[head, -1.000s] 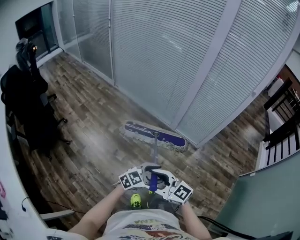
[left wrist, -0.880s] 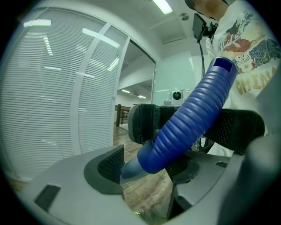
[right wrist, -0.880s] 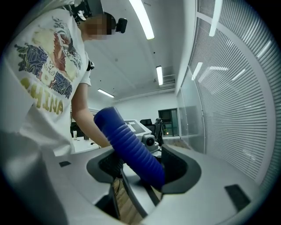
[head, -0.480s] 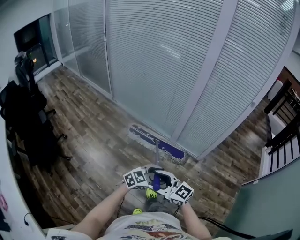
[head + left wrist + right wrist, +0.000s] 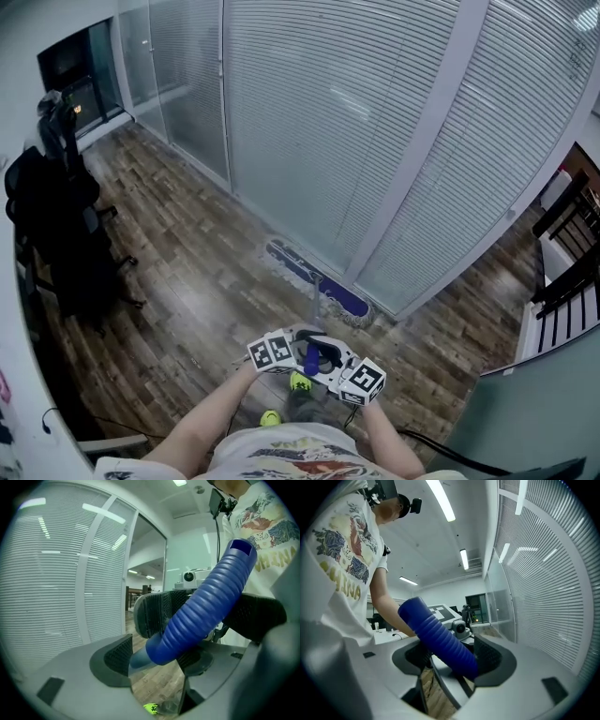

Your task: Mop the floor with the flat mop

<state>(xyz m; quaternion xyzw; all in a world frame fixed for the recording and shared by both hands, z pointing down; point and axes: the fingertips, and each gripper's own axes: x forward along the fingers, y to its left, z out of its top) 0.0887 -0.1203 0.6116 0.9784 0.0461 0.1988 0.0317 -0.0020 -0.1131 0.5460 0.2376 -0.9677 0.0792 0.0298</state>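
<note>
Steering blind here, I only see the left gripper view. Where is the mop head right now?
Observer: In the head view the mop head lies flat on the wood floor, close along the foot of the blind-covered glass wall.
Operator: Anything on my left to avoid?
Observer: A black office chair stands near the left edge, well apart from the mop head.
Operator: And on the right?
Observer: A black railing stands at the far right, also apart from it.

My T-shirt (image 5: 342, 559): white, short-sleeved, colourful chest print. Left hand-held gripper (image 5: 159, 660) and right hand-held gripper (image 5: 452, 658): grey shells, black-and-white marker cubes (image 5: 270, 353).
</note>
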